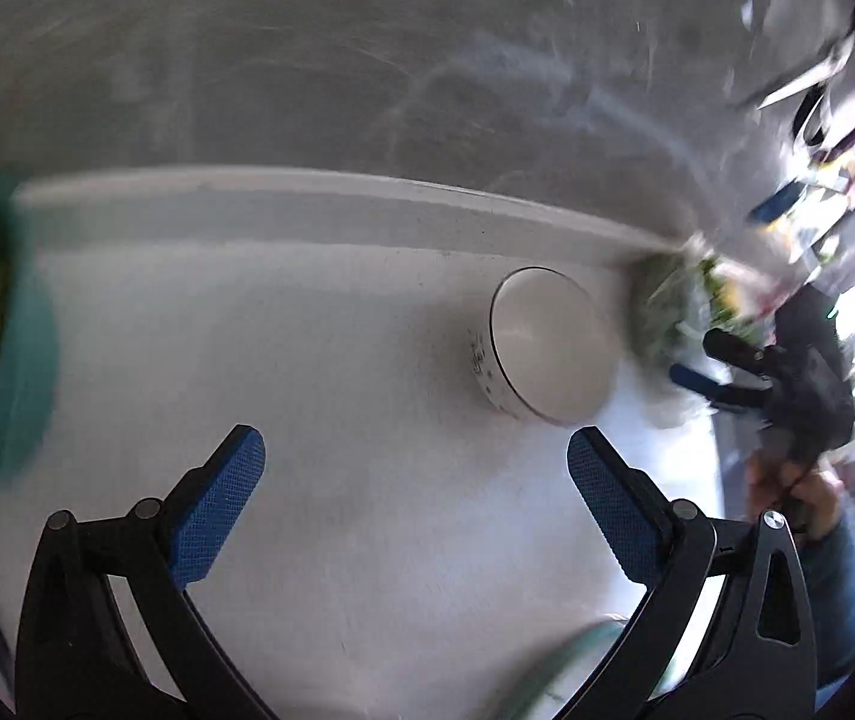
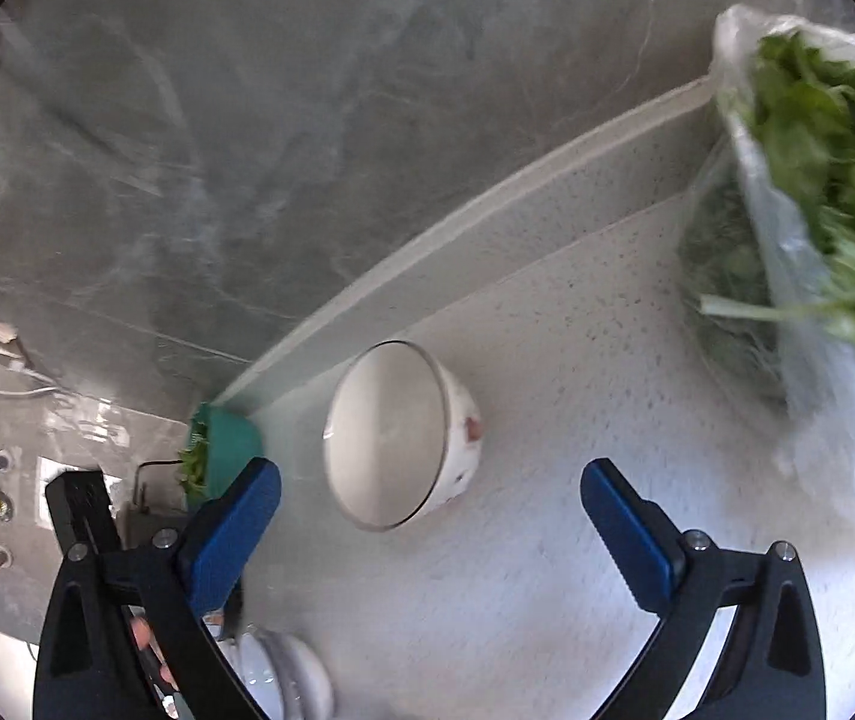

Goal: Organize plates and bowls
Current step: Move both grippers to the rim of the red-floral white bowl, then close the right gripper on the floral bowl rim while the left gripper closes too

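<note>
My left gripper [image 1: 415, 468] stood with its jaws spread wide and nothing between them, and my right gripper [image 2: 430, 501] was the same, released and empty. The white bowl [image 2: 394, 435] sat on the pale speckled countertop [image 2: 547, 570] just above centre in the right wrist view, between and slightly beyond my right fingers; in the left wrist view the bowl [image 1: 547, 348] showed right of centre, near the raised back ledge [image 1: 307, 210].

I judged it a glazed ceramic bowl: stiff, smooth, likely slippery and breakable if dropped or knocked against the ledge. It had a thin dark rim line and small reddish markings on its outer wall. I reckoned the best hold was across the rim, one pad inside and one outside, squeezing gently.

A bag of leafy greens [image 2: 817, 180] filled the upper right of the right view, a teal basket [image 2: 226, 444] with greens lay at the left, and blurred white dishes [image 2: 289, 672] showed at the bottom edge.

I could read no writing; the bowl's markings were too blurred.
</note>
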Motion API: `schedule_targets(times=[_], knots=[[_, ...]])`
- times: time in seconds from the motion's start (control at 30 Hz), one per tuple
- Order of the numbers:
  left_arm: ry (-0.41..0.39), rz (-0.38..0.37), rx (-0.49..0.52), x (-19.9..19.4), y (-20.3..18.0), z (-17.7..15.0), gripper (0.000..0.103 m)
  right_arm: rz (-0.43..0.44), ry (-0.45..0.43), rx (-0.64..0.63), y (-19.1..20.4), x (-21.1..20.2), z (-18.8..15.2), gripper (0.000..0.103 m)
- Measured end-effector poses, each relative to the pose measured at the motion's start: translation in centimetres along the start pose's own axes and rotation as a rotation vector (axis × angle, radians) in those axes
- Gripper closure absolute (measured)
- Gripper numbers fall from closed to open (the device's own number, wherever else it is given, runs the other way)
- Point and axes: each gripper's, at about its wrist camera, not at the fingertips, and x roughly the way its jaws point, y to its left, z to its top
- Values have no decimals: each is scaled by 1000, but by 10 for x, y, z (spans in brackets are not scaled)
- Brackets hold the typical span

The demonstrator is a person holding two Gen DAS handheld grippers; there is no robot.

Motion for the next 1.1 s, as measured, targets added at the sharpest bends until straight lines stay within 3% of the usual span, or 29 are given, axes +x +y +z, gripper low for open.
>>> schedule_targets(times=[0.17,0.3,0.43,0.63,0.67,0.73,0.87,1.0,1.1], knots=[[68,45,91,52,-17,35,1,-19,91,-29,-2,39,9,14],[98,30,88,85,-15,49,5,-16,119,-27,-8,52,13,17],[149,13,113,111,-15,47,38,-25,128,-30,-8,60,19,25],[168,-13,72,135,-2,52,38,-74,177,-64,8,81,19,27],[168,-10,72,135,-1,52,38,-78,184,-70,9,83,19,29],[174,-19,76,137,-1,53,53,-87,194,-77,10,89,18,34],[174,-25,95,137,-5,56,71,-88,219,-83,17,104,15,50],[193,-18,111,144,-20,57,77,-97,229,-87,19,110,13,68],[207,-32,106,151,-26,53,78,-101,256,-69,21,120,12,74]])
